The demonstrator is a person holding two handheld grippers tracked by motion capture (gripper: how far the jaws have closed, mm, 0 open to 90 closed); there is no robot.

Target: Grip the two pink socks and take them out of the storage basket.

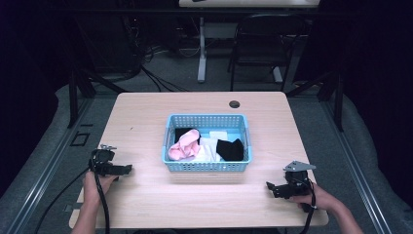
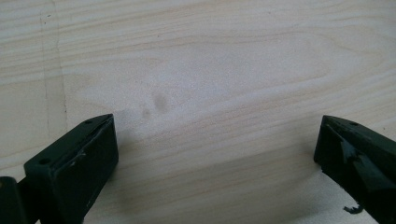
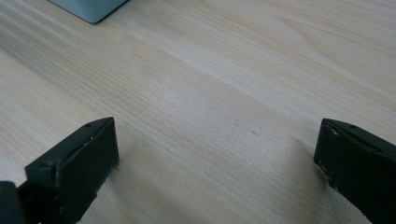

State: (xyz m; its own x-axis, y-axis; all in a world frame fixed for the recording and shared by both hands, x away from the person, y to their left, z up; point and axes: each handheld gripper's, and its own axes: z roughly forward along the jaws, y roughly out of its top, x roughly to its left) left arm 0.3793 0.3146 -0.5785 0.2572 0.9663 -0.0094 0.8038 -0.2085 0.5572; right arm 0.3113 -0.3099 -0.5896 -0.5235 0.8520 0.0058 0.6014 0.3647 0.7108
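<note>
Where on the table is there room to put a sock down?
The table is bare left of the basket, above the left tool, and right of it, above the right tool. The front strip between both tools is free too. Behind the basket there is room, beside a small hole. The basket itself is crowded with socks.

Blue basket point(image 1: 207, 166) mid-table, pink point(image 1: 184, 146), white point(image 1: 208, 150), black socks point(image 1: 230, 149) inside
</note>
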